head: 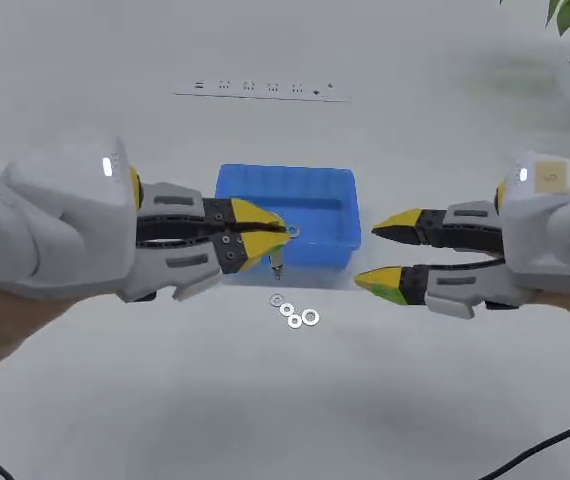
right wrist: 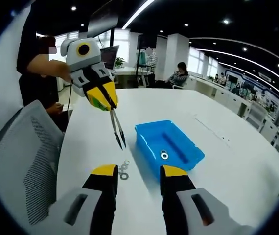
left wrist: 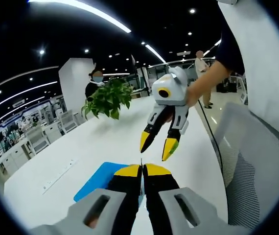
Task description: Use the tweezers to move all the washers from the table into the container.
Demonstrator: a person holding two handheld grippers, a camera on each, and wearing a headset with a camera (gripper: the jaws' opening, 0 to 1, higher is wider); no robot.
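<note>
The left tongs [head: 277, 235] are clamping the tweezers [head: 276, 262], holding them tips-down near the washers [head: 295, 313] lying on the counter [head: 265, 400] beside the blue container [head: 325, 250]. The right tongs [head: 365, 255] are hovering level, jaws spread.

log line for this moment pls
left tool: shut on tweezers | right tool: open | washers: cluster on table | container: one washer inside

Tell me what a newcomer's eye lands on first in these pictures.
A bright blue container sits at the centre with one washer inside, and a small cluster of washers lies on the white table just in front of it. The left gripper is shut on tweezers that point down toward them, while the right gripper hangs open opposite.
</note>
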